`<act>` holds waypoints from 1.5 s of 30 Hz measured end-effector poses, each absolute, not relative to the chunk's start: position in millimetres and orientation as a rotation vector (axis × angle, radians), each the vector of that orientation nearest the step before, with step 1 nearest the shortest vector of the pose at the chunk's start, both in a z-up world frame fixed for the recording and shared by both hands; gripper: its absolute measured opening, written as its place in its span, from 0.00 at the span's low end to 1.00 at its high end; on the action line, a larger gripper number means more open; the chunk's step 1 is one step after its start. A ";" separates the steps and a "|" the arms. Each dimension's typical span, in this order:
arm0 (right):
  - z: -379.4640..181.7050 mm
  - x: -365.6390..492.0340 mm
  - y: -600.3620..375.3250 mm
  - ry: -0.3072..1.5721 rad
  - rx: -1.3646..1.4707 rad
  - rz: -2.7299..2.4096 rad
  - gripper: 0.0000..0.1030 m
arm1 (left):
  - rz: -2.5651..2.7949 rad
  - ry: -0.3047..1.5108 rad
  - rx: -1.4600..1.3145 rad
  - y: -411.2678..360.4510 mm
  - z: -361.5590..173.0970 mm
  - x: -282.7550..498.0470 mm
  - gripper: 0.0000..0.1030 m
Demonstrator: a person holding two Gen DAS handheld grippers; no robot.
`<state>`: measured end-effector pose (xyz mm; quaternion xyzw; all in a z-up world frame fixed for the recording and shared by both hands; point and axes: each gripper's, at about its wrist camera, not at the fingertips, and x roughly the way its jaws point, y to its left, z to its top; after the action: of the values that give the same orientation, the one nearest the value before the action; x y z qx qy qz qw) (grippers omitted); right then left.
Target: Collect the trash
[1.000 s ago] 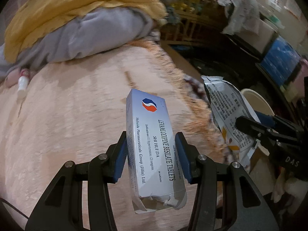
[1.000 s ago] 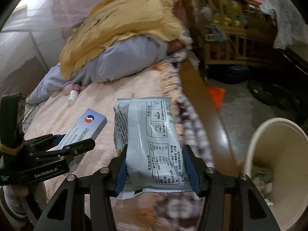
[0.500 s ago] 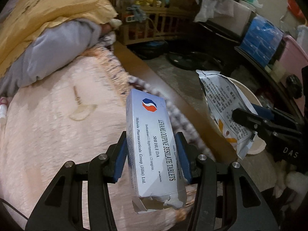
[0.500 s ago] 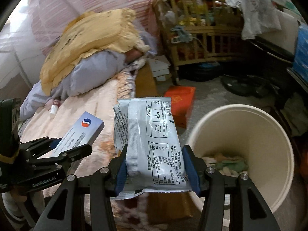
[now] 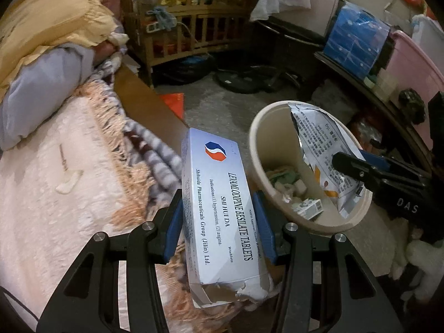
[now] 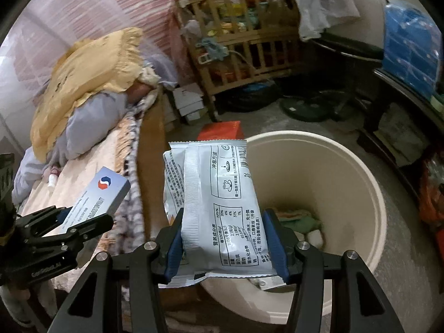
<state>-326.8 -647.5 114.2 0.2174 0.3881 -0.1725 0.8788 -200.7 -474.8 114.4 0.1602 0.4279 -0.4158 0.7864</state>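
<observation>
My left gripper (image 5: 219, 222) is shut on a white tablet box (image 5: 219, 202) with a torn near end, held over the bed's edge just left of a cream trash bin (image 5: 358, 211). My right gripper (image 6: 227, 238) is shut on a silver snack wrapper (image 6: 219, 199), held over the near left rim of the bin (image 6: 369, 183). The bin holds crumpled trash. The wrapper (image 5: 324, 155) shows above the bin in the left wrist view, and the box (image 6: 97, 202) shows at the left of the right wrist view.
The bed with a pink blanket (image 5: 41, 188) lies left, with a yellow pillow (image 6: 88, 75) and grey bundle. A wooden crib (image 6: 249, 52) stands behind. A red box (image 6: 222, 130) lies on the floor. Dark furniture (image 5: 388, 105) with a blue bag stands right.
Both grippers have swung right, off the bed and toward the bin. The bin is now closer and under the wrapper. Both still hold their items.
</observation>
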 end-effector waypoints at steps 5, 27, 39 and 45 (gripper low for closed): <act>107.7 -339.0 -663.0 0.810 0.485 -0.394 0.50 | -0.932 0.931 0.346 -493.4 113.5 -207.3 0.45; 81.2 -363.0 -709.1 0.822 0.591 -0.521 0.50 | -1.047 1.020 0.289 -564.6 96.1 -214.3 0.48; 94.9 -362.1 -694.5 0.787 0.546 -0.529 0.67 | -0.992 0.899 0.285 -533.2 117.1 -220.8 0.58; 130.0 -364.6 -658.8 0.704 0.391 -0.566 0.67 | -0.924 0.783 0.275 -495.6 140.4 -232.5 0.58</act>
<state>-364.6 -658.8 130.0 0.1877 0.3381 -0.2717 0.8813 -232.5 -495.6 140.4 0.1290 0.3667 -0.4330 0.8133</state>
